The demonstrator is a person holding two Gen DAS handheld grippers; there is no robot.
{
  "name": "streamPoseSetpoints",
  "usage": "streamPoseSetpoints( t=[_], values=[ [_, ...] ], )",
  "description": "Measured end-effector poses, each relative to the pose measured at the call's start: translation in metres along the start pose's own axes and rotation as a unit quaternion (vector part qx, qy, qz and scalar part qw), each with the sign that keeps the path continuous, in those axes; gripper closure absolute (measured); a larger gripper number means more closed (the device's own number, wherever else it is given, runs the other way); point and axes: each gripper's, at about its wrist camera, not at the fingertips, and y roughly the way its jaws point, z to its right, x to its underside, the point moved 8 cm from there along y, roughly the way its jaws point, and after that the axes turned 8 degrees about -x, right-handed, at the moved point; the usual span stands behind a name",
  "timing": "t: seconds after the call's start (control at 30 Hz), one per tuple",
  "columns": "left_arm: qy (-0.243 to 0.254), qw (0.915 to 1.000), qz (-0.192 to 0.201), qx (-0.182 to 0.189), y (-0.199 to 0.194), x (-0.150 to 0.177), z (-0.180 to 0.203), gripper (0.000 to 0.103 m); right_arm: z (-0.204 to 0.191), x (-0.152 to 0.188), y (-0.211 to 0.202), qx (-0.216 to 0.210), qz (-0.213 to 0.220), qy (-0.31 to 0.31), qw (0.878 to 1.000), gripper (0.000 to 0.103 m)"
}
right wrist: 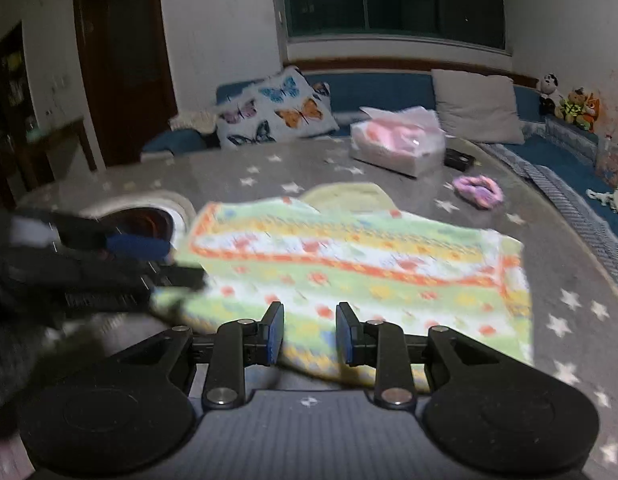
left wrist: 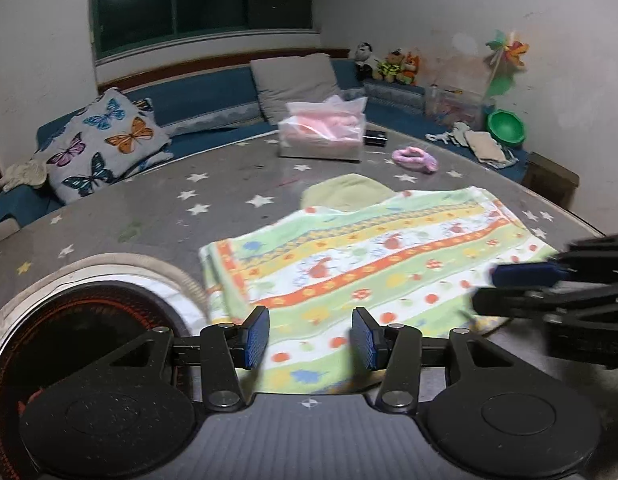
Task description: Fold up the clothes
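A striped, fruit-patterned cloth (left wrist: pixel 369 264) lies folded flat on the grey star-patterned table (left wrist: pixel 157 208); it also shows in the right wrist view (right wrist: pixel 349 264). A pale yellow-green cloth (left wrist: pixel 345 192) peeks out from under its far edge. My left gripper (left wrist: pixel 311 336) is open, its blue pads above the cloth's near edge, holding nothing. My right gripper (right wrist: pixel 311 332) is open over the cloth's near edge, empty. The right gripper shows at the right of the left wrist view (left wrist: pixel 549 280); the left gripper shows at the left of the right wrist view (right wrist: pixel 109 264).
A round heater opening (left wrist: pixel 81 320) is sunk in the table at the left. A clear bag of pink items (left wrist: pixel 323 130), a small black box (left wrist: pixel 375 138) and a pink scrunchie (left wrist: pixel 415 158) sit at the far side. A blue sofa with a butterfly pillow (left wrist: pixel 103 142) stands behind.
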Motion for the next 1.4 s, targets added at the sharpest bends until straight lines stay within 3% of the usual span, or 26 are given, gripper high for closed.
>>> streamPoseSetpoints(
  t=[0.17,0.27,0.57,0.73,0.87,1.07,1.13,1.27,1.33,1.4],
  values=[
    [0.011,0.9999,-0.005,-0.004,0.006,0.01,0.006,0.054,-0.007,0.012,0.018,0.003,-0.023,-0.015,1.0,0.074],
    [0.013,0.9999,-0.001,-0.002,0.002,0.009,0.008,0.054,-0.01,0.016,0.007,0.006,-0.011,-0.021,1.0,0.074],
    [0.013,0.9999,-0.001,-0.005,0.0,0.014,0.007,0.052,0.057,0.029,-0.026,0.091,0.008,0.053,0.994,0.074],
    [0.013,0.9999,-0.001,-0.008,-0.002,0.015,0.007,0.052,0.073,0.029,-0.044,0.105,0.029,0.07,0.992,0.074],
    [0.006,0.9999,-0.003,-0.009,-0.003,0.015,0.005,0.052,0.085,0.035,-0.04,0.106,0.019,0.093,0.99,0.076],
    [-0.009,0.9999,-0.006,-0.006,-0.014,0.018,0.001,0.043,0.065,0.035,-0.047,0.095,0.023,0.082,0.992,0.067],
    [-0.011,0.9999,-0.007,-0.007,-0.017,0.02,0.002,0.035,0.057,0.037,-0.048,0.088,0.021,0.077,0.993,0.066],
    [-0.013,0.9998,-0.013,-0.012,-0.023,0.027,0.0,0.03,0.041,0.041,-0.049,0.078,0.017,0.068,0.995,0.05],
    [-0.014,0.9997,-0.013,-0.013,-0.027,0.03,-0.001,0.024,0.034,0.043,-0.051,0.078,0.019,0.064,0.995,0.048],
    [-0.015,0.9997,-0.012,-0.015,-0.031,0.032,-0.002,0.019,0.03,0.044,-0.053,0.078,0.021,0.066,0.995,0.034]
  ],
)
